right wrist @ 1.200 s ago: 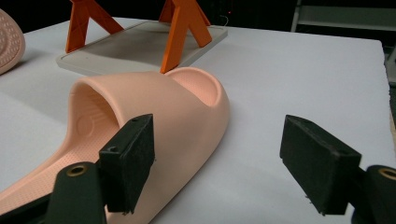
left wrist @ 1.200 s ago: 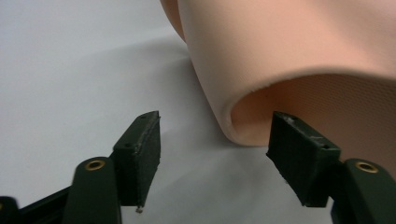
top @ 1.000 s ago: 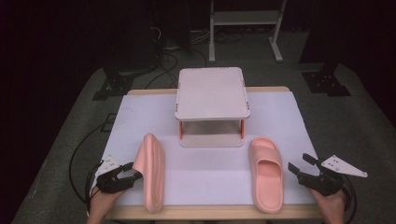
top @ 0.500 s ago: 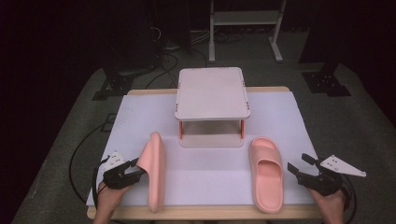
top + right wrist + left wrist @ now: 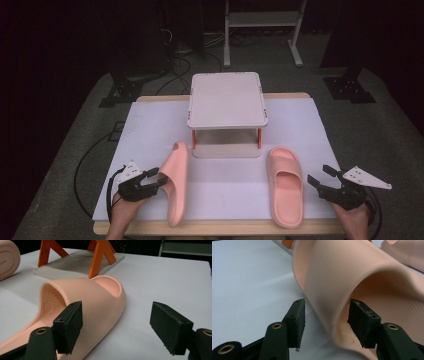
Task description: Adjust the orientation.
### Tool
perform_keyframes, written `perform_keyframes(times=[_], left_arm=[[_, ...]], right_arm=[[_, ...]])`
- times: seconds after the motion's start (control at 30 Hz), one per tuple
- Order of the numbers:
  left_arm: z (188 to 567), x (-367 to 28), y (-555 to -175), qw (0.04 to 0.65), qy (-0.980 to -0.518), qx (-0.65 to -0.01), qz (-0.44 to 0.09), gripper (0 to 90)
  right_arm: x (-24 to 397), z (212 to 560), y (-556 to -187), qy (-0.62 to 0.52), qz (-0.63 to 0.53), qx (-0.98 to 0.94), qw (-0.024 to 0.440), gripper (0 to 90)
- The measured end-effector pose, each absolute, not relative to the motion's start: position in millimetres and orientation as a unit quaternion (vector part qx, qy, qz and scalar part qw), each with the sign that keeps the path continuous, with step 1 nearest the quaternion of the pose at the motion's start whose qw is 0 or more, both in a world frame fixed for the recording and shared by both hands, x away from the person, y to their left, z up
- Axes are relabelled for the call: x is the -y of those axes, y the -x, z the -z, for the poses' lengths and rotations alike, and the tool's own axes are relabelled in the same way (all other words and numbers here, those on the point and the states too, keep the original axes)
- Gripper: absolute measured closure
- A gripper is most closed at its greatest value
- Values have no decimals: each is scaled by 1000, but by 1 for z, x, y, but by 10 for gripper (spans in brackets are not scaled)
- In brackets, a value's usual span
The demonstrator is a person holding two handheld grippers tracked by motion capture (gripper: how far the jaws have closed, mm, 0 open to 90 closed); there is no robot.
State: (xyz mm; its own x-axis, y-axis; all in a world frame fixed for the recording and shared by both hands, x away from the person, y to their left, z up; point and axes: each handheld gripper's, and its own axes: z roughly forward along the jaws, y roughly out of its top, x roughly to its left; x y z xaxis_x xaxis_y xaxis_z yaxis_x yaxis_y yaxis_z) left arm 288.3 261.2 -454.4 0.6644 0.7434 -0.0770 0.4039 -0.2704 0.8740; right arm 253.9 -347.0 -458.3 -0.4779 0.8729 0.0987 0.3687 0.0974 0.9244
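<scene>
A pink slipper [image 5: 176,182] lies tipped on its side at the front left of the white mat. My left gripper [image 5: 161,178] reaches in from its left, with one jaw on each side of the slipper's strap [image 5: 332,277]. The jaws have just been opening, and a gap shows between the outer pad [image 5: 300,317] and the strap, so the left gripper [image 5: 327,315] is open. The second pink slipper [image 5: 285,185] lies sole down at the front right. My right gripper [image 5: 318,174] stands wide open just to its right, its jaws holding nothing beside that slipper [image 5: 100,297].
A small pale two-tier stand [image 5: 227,100] on orange legs [image 5: 100,257] sits at the middle back of the white mat [image 5: 150,130], close behind both slippers. Cables trail off the table's left side. A metal rack stands on the floor beyond.
My left gripper has moved right, up to the tipped slipper, and now straddles its strap. The slipper's far end has shifted slightly to the right. My right gripper has kept still.
</scene>
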Motion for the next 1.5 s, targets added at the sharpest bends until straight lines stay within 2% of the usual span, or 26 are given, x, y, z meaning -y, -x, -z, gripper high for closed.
perform_keyframes(times=[0.1,0.57,1.27,1.5], left_arm=[[455,-254,-290,483,-777,-365,-172,526],[457,-222,-293,484,-793,-337,-149,500],[462,-213,-294,466,-810,-321,-154,534],[463,-212,-294,465,-810,-322,-154,535]], right_arm=[[347,458,-254,-445,-503,-698,249,259],[346,457,-251,-438,-511,-699,243,259],[328,461,-249,-413,-508,-722,223,256],[317,466,-254,-413,-492,-733,224,287]])
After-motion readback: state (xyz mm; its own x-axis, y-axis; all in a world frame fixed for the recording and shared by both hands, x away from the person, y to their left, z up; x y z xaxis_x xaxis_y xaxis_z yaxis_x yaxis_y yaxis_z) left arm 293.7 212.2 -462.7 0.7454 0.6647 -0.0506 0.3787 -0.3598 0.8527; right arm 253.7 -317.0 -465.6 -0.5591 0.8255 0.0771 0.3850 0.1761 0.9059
